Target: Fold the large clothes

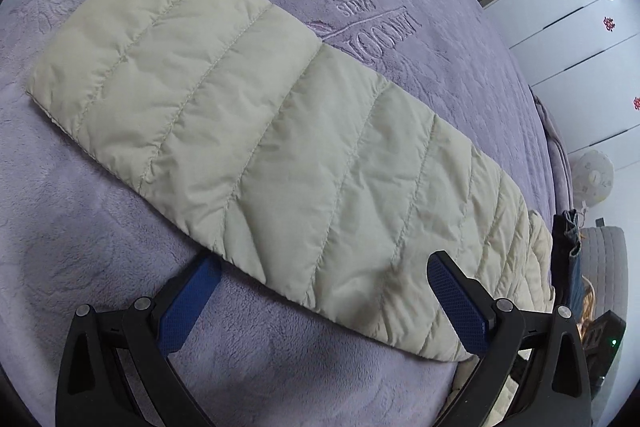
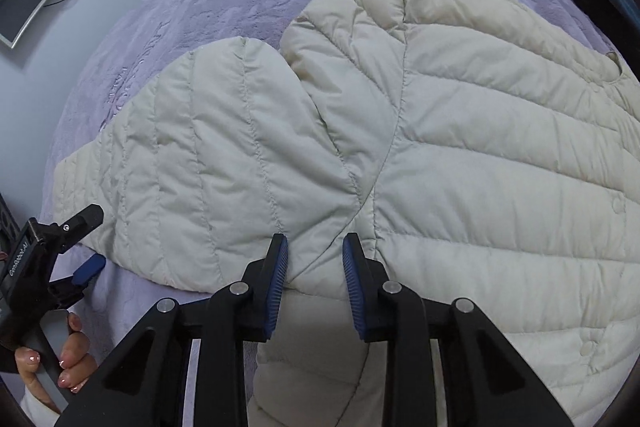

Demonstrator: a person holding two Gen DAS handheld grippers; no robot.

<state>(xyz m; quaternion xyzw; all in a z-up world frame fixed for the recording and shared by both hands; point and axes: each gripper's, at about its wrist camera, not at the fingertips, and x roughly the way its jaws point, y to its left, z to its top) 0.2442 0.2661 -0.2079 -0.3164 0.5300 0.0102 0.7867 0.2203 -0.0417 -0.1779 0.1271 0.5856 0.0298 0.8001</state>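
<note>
Both tongs [image 1: 324,291] [image 2: 315,283] astride jacket [image 2: 460,147]

Two black plastic grippers, left gripper [image 1: 324,291] and right gripper [image 2: 315,283], both with blue ribbed pads [image 2: 278,279] and shiny round silver pivot pins. White lettering down the left one's body. Glossy pale pink nails on the hand [image 2: 68,359], bit of white sleeve [image 2: 34,403].

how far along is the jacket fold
Done: the cream jacket lies flat on the purple blanket, sleeve still stretched out. In hand: right gripper straddles the armpit fabric; left gripper is wide open at the sleeve's edge. Left: all the folding.
</note>
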